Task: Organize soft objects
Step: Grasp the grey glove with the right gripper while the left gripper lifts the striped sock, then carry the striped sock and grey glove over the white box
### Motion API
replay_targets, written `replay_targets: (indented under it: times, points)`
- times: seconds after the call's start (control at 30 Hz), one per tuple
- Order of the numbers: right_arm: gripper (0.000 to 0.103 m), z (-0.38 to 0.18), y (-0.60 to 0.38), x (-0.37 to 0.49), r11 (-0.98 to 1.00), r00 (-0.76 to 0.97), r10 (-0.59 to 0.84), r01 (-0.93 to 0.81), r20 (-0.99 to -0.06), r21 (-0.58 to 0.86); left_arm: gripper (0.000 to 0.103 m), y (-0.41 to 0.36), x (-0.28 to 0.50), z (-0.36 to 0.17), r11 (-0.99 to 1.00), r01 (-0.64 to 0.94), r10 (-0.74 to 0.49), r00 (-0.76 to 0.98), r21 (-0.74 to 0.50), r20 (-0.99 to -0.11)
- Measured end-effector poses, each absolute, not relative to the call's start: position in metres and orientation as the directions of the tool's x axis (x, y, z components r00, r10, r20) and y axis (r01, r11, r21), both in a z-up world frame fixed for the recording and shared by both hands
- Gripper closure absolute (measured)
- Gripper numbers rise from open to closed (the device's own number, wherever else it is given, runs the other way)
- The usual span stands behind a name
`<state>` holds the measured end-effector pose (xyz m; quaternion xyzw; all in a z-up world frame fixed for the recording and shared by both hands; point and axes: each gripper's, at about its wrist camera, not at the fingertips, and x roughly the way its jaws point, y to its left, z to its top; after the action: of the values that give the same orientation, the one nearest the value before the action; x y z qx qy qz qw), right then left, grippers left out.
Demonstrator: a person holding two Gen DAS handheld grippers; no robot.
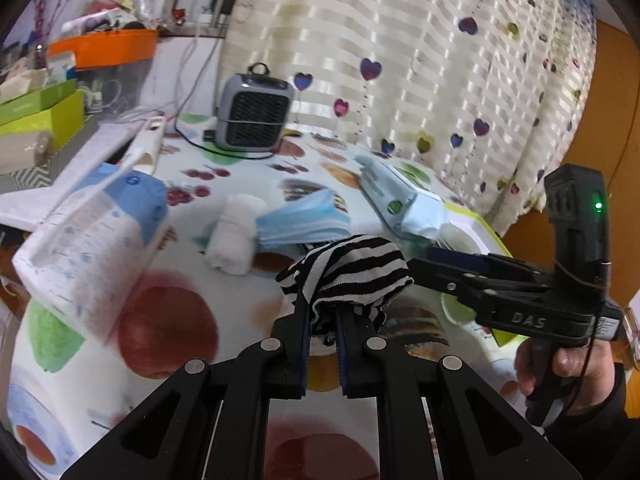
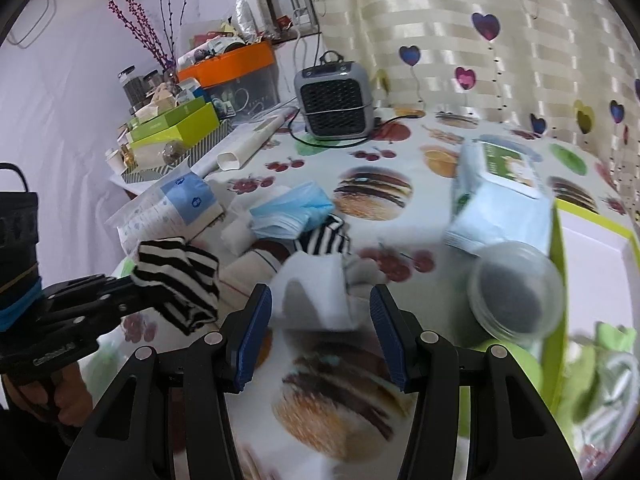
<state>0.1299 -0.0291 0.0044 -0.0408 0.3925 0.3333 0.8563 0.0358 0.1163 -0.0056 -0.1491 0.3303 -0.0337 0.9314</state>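
Observation:
My left gripper [image 1: 323, 312] is shut on a black-and-white striped sock [image 1: 348, 272] and holds it above the table; the gripper [image 2: 132, 280] and sock [image 2: 180, 280] also show at the left of the right wrist view. My right gripper [image 2: 320, 308] is open just above a white folded cloth [image 2: 316, 292], its pads on either side of it; in the left wrist view the gripper [image 1: 424, 264] sits right of the sock. A second striped sock [image 2: 324, 240], blue face masks [image 2: 288, 210] and a rolled white towel [image 1: 236, 236] lie on the table.
A blue-and-white tissue pack [image 1: 96, 240] lies at the left, a light-blue wipes pack [image 2: 500, 200] at the right, beside a green-rimmed box [image 2: 592, 248] and a clear jar [image 2: 516, 296]. A grey heater [image 2: 334, 100] and cluttered boxes [image 2: 176, 128] stand at the back.

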Motion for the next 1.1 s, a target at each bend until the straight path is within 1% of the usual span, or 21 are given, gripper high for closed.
replay_targets:
  times: [0.17,0.27,0.57,0.63,0.67,0.73,0.83,0.9,1.1]
  points:
    - [0.051,-0.003,-0.011,0.140,0.780,0.470,0.522,-0.601,-0.712,0.174,0.093,0.129,0.032,-0.004,0.950,-0.060,-0.143,0.788,-0.305,-0.599]
    - [0.051,-0.011,-0.003,0.145,0.794,0.474,0.486,-0.590,-0.734,0.145,0.093,0.133,0.032,-0.004,0.949,-0.071,-0.135,0.790,-0.308,-0.598]
    - [0.051,-0.024,-0.001,0.146,0.816,0.452,0.441,-0.561,-0.775,0.137,0.093,0.135,0.032,-0.007,0.946,-0.075,-0.139,0.786,-0.315,-0.603]
    - [0.059,-0.024,-0.002,0.145,0.814,0.447,0.445,-0.563,-0.776,0.143,0.093,0.133,0.033,-0.008,0.945,-0.074,-0.142,0.784,-0.318,-0.604]
    - [0.060,-0.024,-0.003,0.144,0.813,0.445,0.448,-0.564,-0.775,0.146,0.093,0.133,0.033,-0.009,0.945,-0.073,-0.144,0.783,-0.319,-0.605]
    - [0.068,-0.022,-0.005,0.142,0.811,0.451,0.455,-0.566,-0.768,0.148,0.093,0.131,0.033,-0.009,0.944,-0.071,-0.147,0.782,-0.321,-0.606]
    - [0.074,-0.018,-0.007,0.139,0.808,0.460,0.465,-0.570,-0.756,0.150,0.093,0.129,0.032,-0.008,0.945,-0.069,-0.148,0.783,-0.320,-0.605]
    - [0.076,-0.015,-0.009,0.137,0.805,0.465,0.472,-0.573,-0.749,0.152,0.093,0.128,0.032,-0.007,0.945,-0.068,-0.148,0.784,-0.320,-0.603]
    - [0.076,-0.004,-0.014,0.125,0.789,0.475,0.507,-0.592,-0.719,0.164,0.093,0.125,0.030,-0.005,0.946,-0.068,-0.147,0.782,-0.317,-0.606]
